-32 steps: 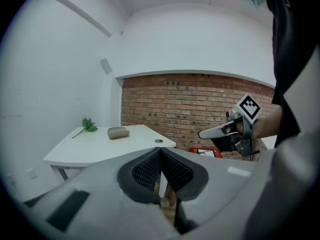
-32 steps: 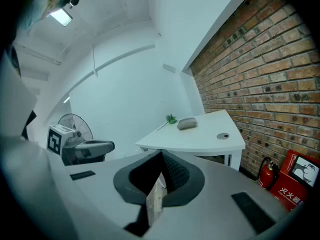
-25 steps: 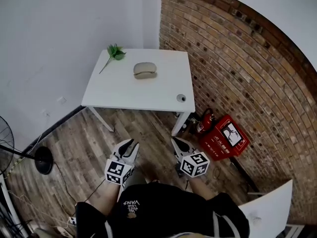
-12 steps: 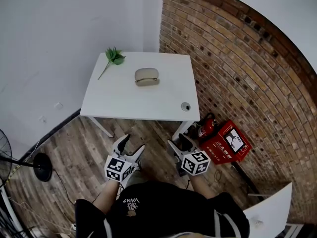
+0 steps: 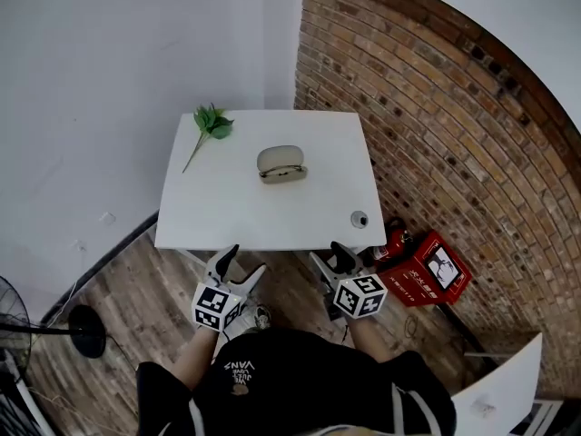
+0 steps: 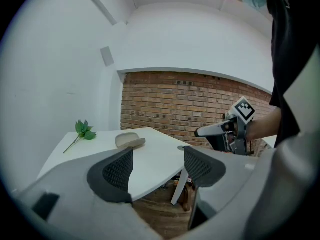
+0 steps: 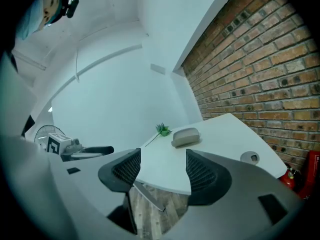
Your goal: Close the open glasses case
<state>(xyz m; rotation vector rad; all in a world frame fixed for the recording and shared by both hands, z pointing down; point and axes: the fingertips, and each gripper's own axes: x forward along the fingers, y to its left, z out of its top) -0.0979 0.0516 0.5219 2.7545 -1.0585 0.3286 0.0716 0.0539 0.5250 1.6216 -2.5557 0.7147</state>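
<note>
A beige glasses case (image 5: pixel 281 163) lies on the white table (image 5: pixel 209 212) with its lid slightly ajar; it also shows as the case (image 6: pixel 129 140) and the case (image 7: pixel 185 136). My left gripper (image 5: pixel 241 263) and right gripper (image 5: pixel 330 256) hover side by side just short of the table's near edge, well away from the case. Both have just been opening and stand open with nothing between the jaws. In the left gripper view the left gripper (image 6: pixel 157 166) aims at the table, as does the right gripper (image 7: pixel 162 166) in its own view.
A green leafy sprig (image 5: pixel 211 123) lies at the table's far left and a cable hole (image 5: pixel 359 218) sits near its right front corner. A brick wall runs along the right, with a red box (image 5: pixel 427 269) on the floor. A fan base (image 5: pixel 86 330) stands left.
I have walked closer to the table, so it sits nearer in view. Both grippers went from shut to open between the earliest frame and now.
</note>
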